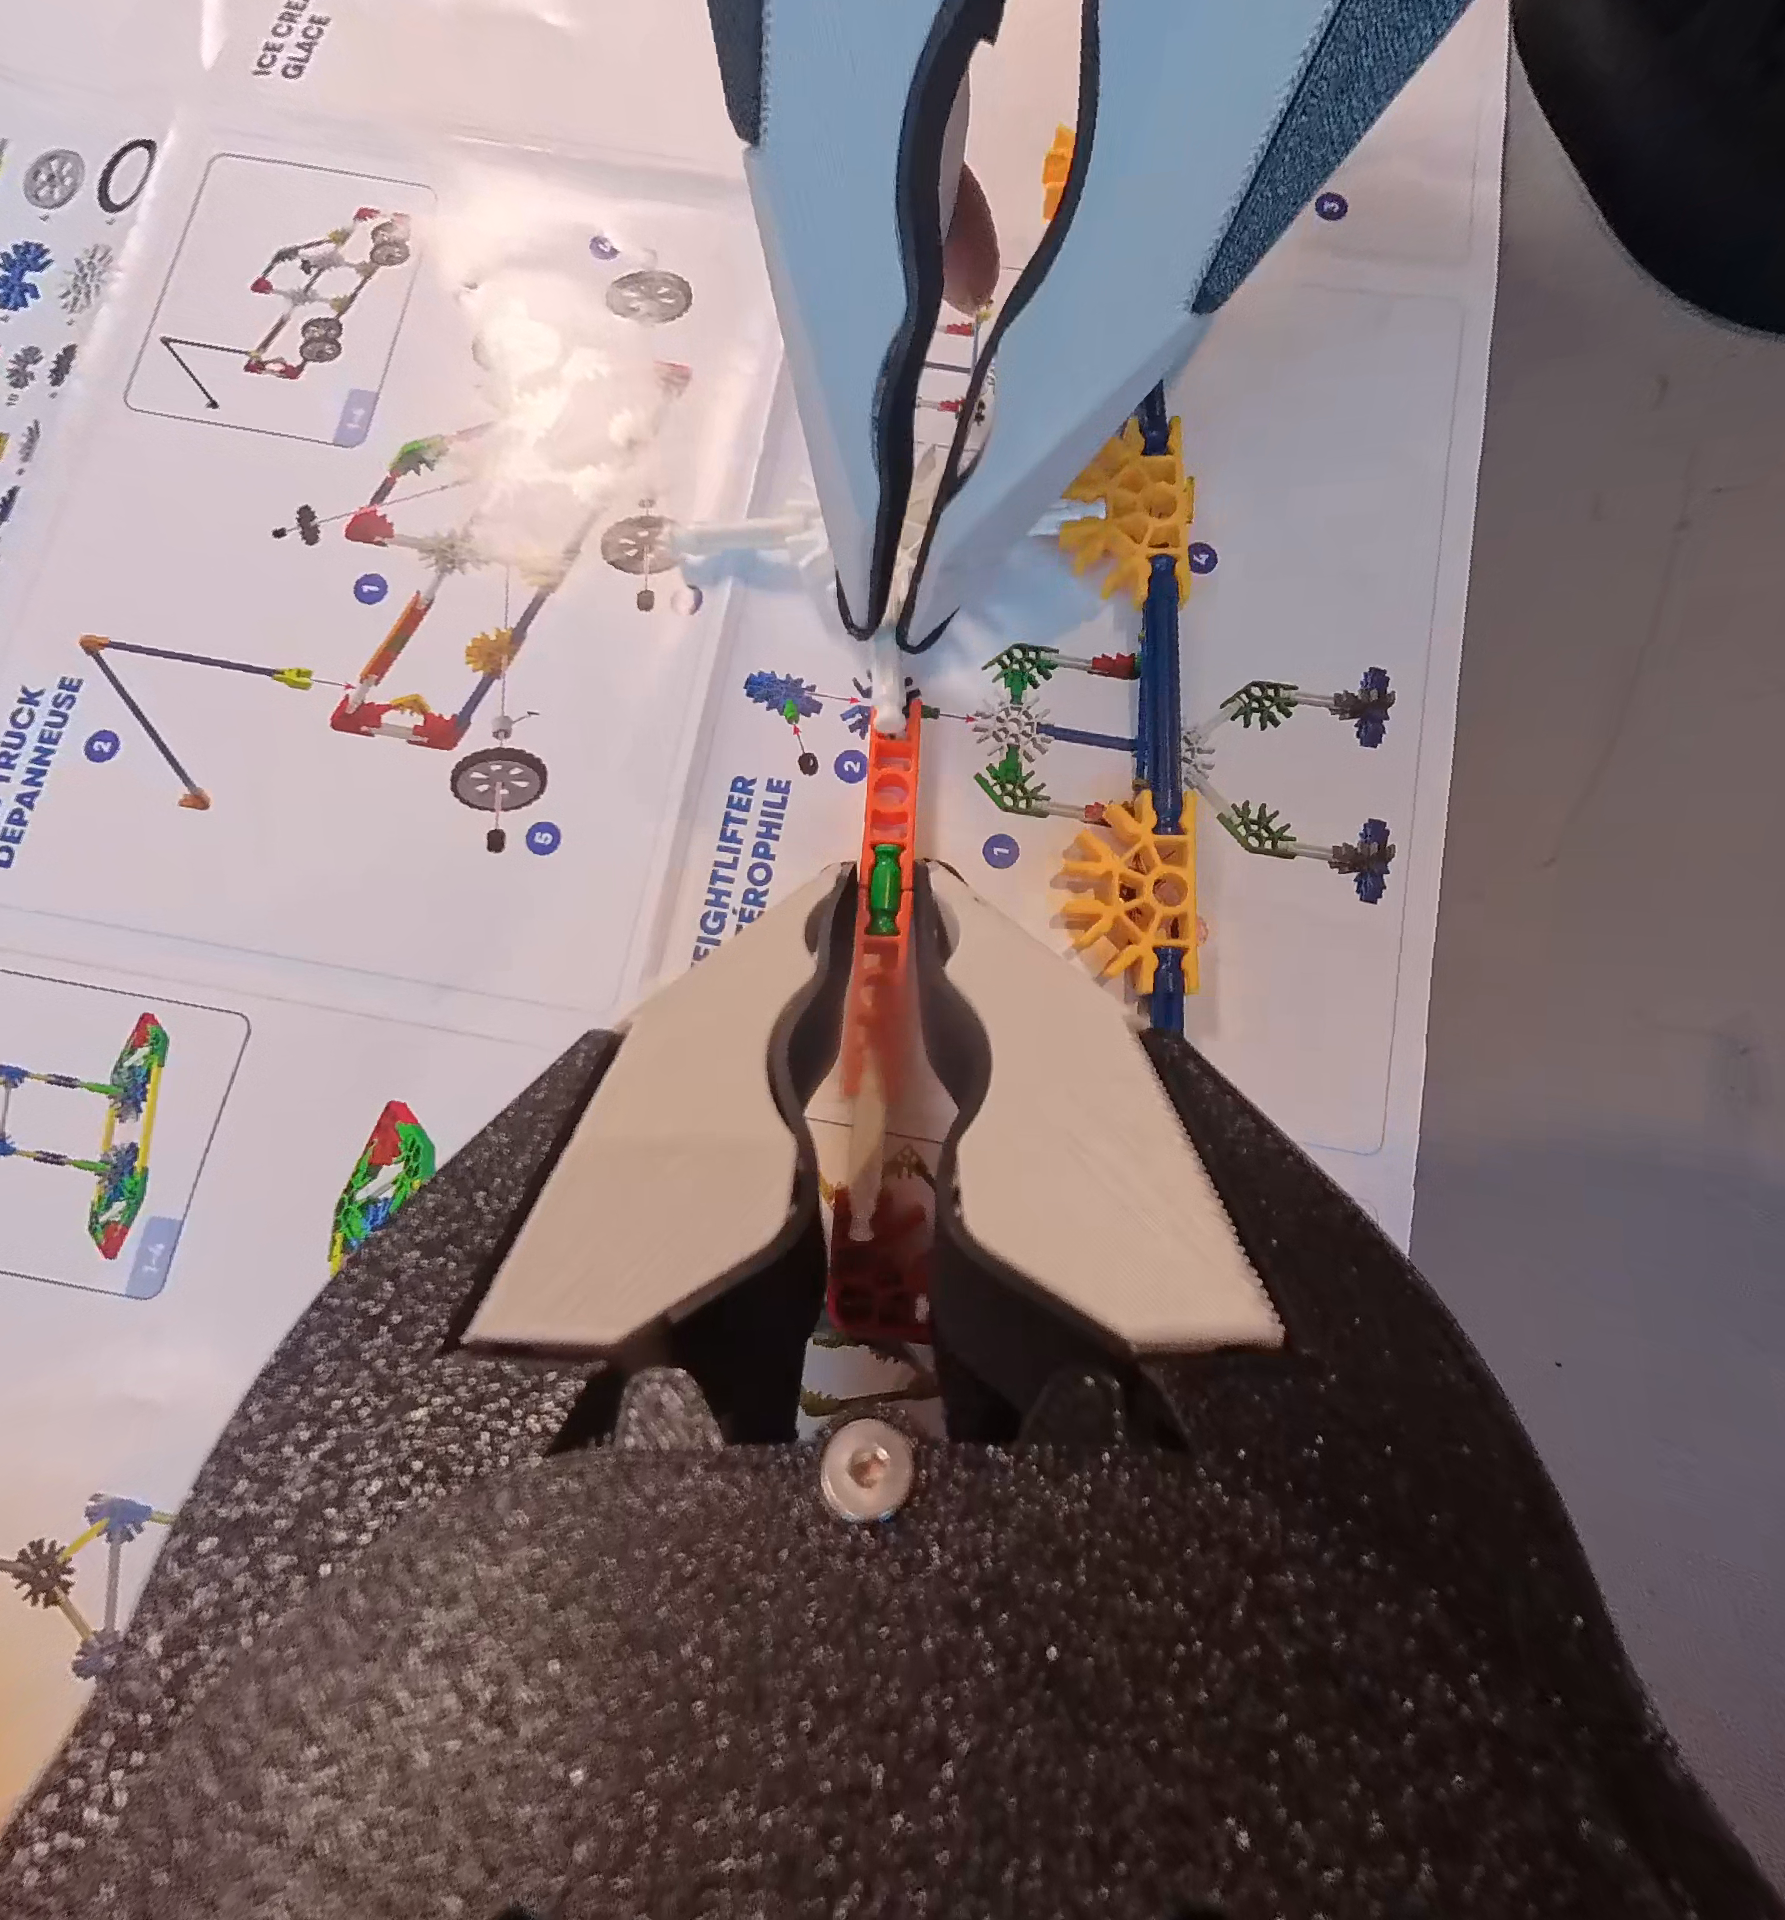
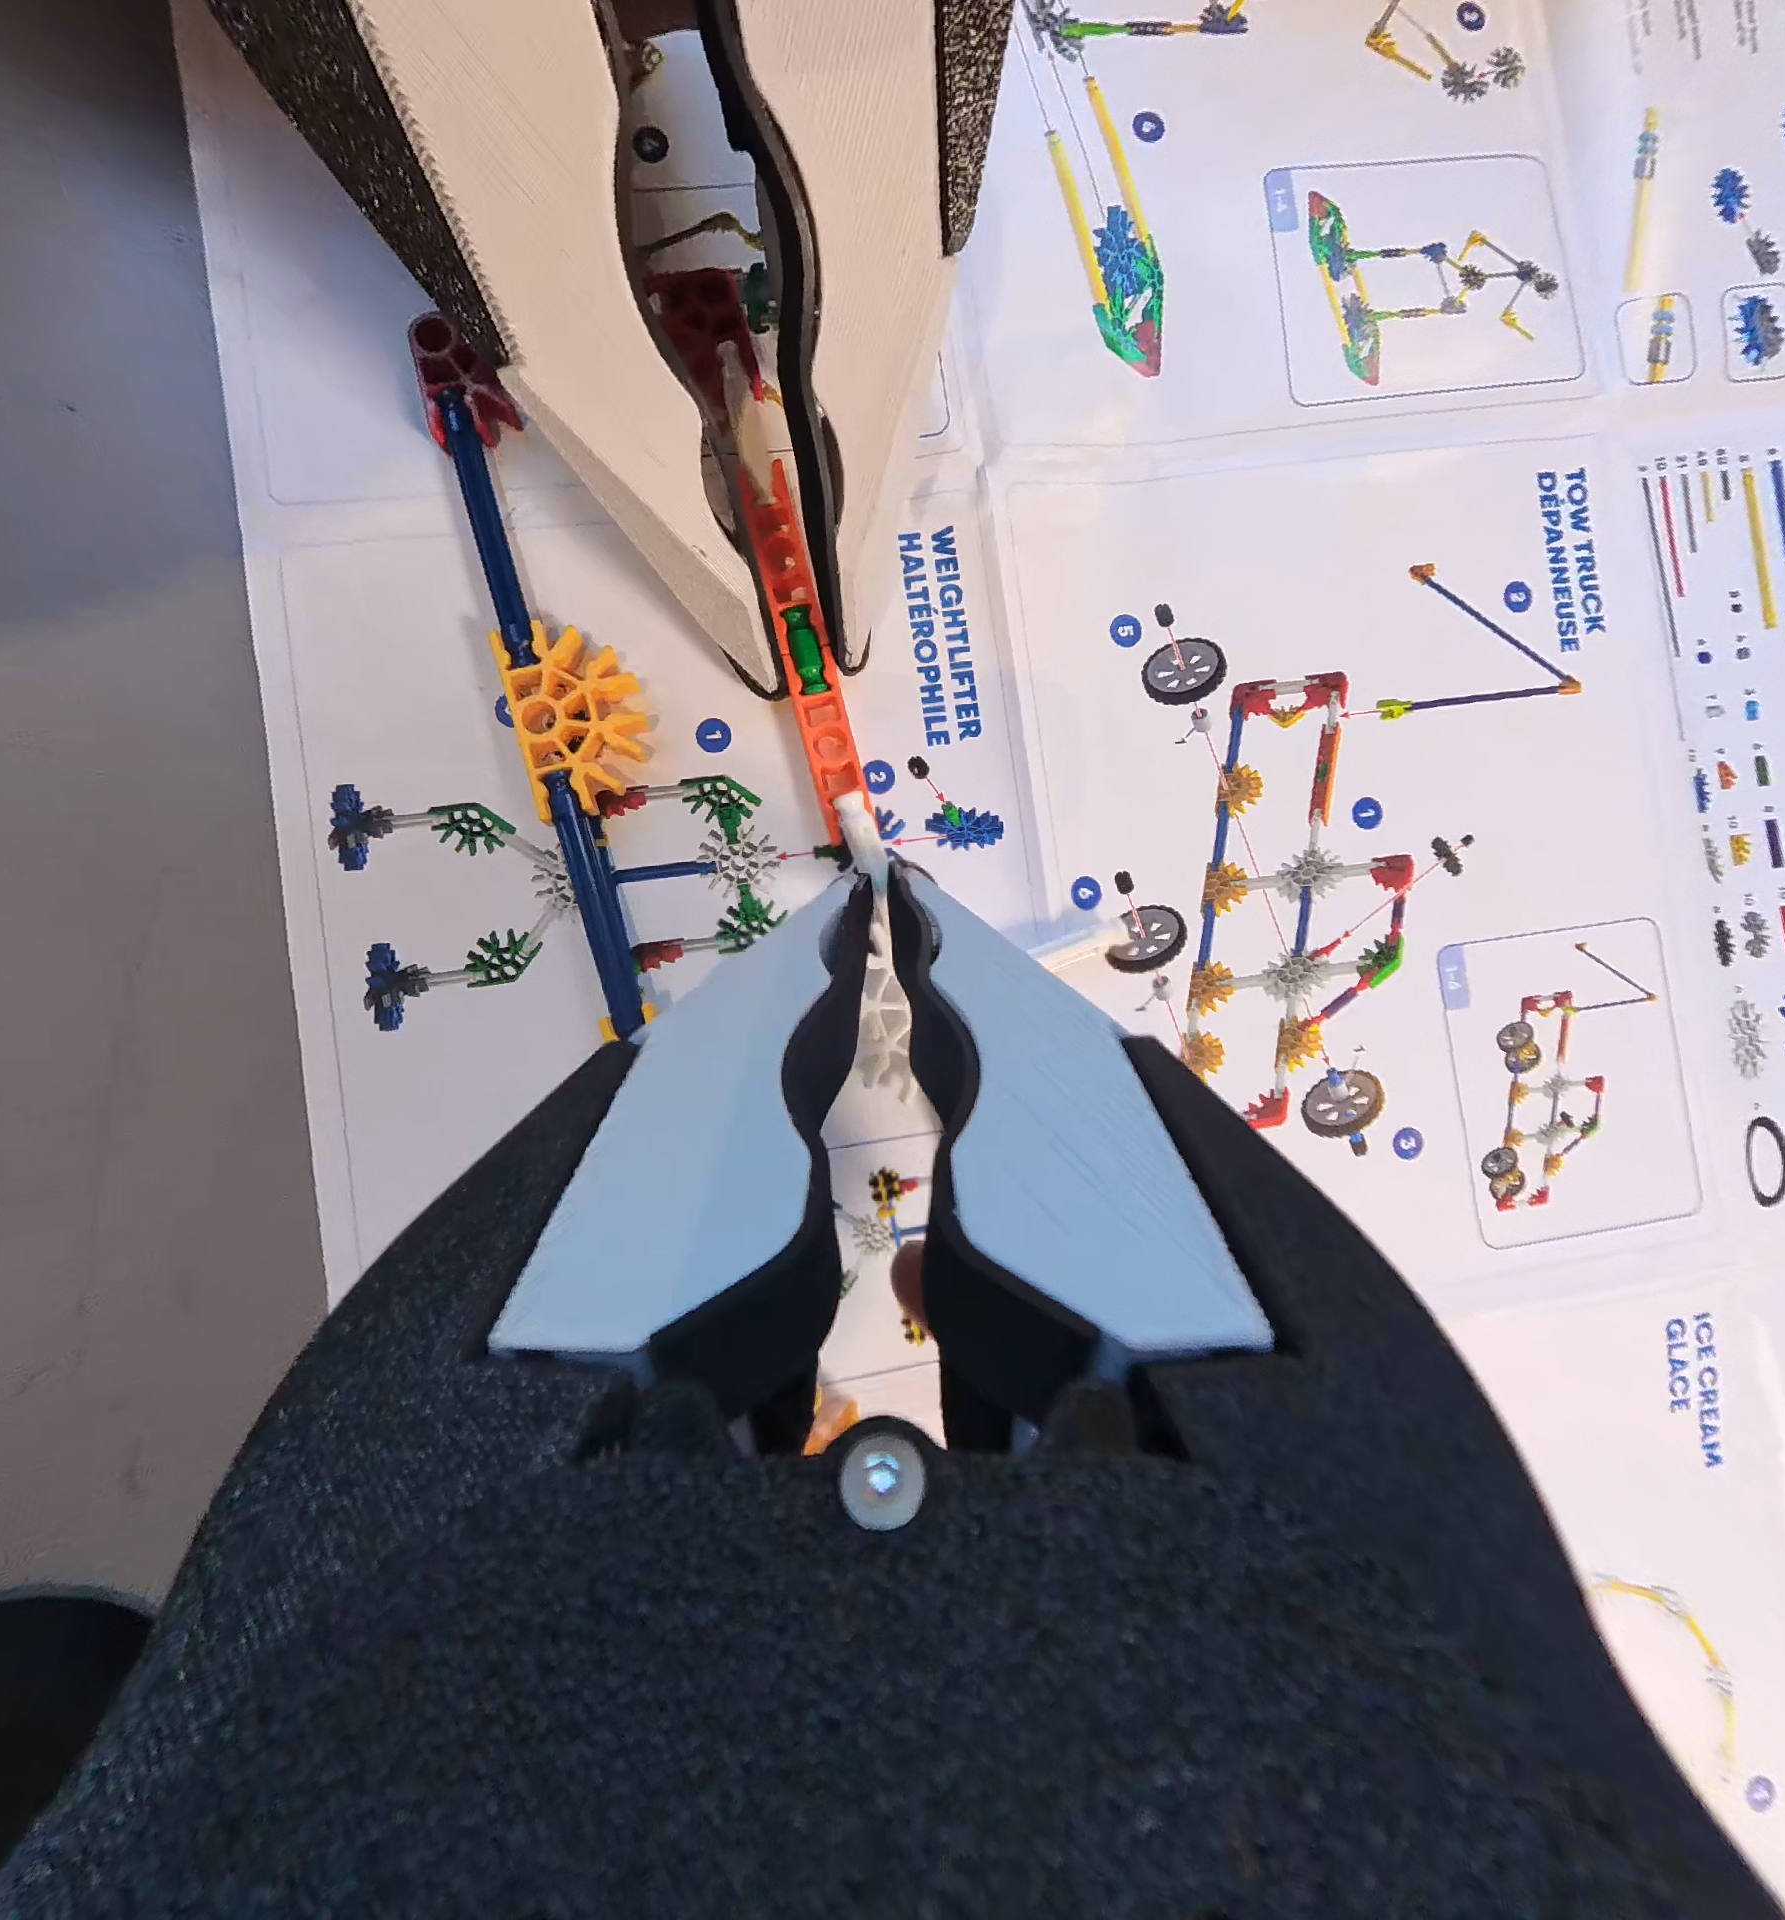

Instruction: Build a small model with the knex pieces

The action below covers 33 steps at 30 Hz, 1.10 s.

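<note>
My left gripper [image 1: 888, 883], with white fingers, is shut on an orange connector [image 1: 890, 790] that carries a short green rod [image 1: 886, 888]; a dark red connector [image 1: 877, 1288] sits behind it between the fingers. My right gripper [image 2: 872, 883], with light blue fingers, is shut on a white snowflake connector [image 2: 880, 1023] with a short white rod [image 2: 857, 826]. The white rod's tip meets the end of the orange connector [image 2: 826, 727]. The two grippers face each other tip to tip, above a printed instruction sheet [image 1: 555, 883]. The right gripper also shows at the top of the left wrist view [image 1: 893, 623].
A built piece of blue rods [image 1: 1163, 644] and yellow snowflake connectors [image 1: 1137, 894] lies on the sheet beside the grippers, with a dark red connector [image 2: 457, 374] at one end. A loose white rod [image 1: 753, 540] lies on the sheet. Grey tabletop [image 1: 1646, 935] borders the sheet. About 5 cm separates my left fingertips from my right.
</note>
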{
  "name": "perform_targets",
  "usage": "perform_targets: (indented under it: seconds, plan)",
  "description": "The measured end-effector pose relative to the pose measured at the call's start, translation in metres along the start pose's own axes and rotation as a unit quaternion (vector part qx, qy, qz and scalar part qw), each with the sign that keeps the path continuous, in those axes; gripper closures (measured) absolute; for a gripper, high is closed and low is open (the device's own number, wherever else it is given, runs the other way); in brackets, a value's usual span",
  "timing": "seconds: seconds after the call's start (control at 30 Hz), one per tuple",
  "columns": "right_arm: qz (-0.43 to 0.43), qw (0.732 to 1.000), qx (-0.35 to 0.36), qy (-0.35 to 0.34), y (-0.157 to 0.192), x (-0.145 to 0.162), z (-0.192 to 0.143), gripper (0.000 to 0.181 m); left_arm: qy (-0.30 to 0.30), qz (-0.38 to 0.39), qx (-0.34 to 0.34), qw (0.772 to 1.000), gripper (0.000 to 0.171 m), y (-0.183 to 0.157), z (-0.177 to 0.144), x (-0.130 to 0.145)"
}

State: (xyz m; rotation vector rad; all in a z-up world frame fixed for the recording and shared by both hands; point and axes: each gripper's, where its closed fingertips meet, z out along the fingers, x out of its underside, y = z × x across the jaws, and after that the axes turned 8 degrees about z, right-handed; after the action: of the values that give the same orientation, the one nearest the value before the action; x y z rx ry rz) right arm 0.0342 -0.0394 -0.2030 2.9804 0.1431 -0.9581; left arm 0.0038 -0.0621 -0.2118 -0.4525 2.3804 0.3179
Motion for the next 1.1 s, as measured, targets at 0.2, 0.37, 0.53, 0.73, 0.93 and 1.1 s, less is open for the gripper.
perform_targets:
  seconds: [0.2,0.37,0.53,0.73,0.93,1.1]
  plan:
    - [-0.003,1.000,0.009,0.020,0.003,-0.002,0.002,0.181,0.001,-0.005,-0.001,1.000,0.164,0.000,0.000,0.000]
    - [0.022,0.999,0.002,0.029,0.003,-0.001,0.002,0.181,0.005,0.007,-0.006,1.000,0.163,-0.001,0.000,0.000]
    - [0.045,0.998,0.007,0.037,0.003,-0.001,0.002,0.181,-0.002,0.008,-0.006,1.000,0.163,-0.001,0.002,-0.005]
    - [0.060,0.997,-0.005,0.046,0.003,-0.001,0.003,0.181,-0.001,0.023,-0.016,1.000,0.159,0.001,0.011,-0.015]
    - [0.070,0.996,-0.019,0.042,0.003,-0.001,0.003,0.181,-0.003,0.009,-0.013,1.000,0.164,0.000,0.017,-0.019]
    - [0.084,0.995,-0.041,0.029,0.004,-0.002,0.003,0.181,-0.003,-0.007,-0.017,1.000,0.164,0.001,0.016,-0.019]
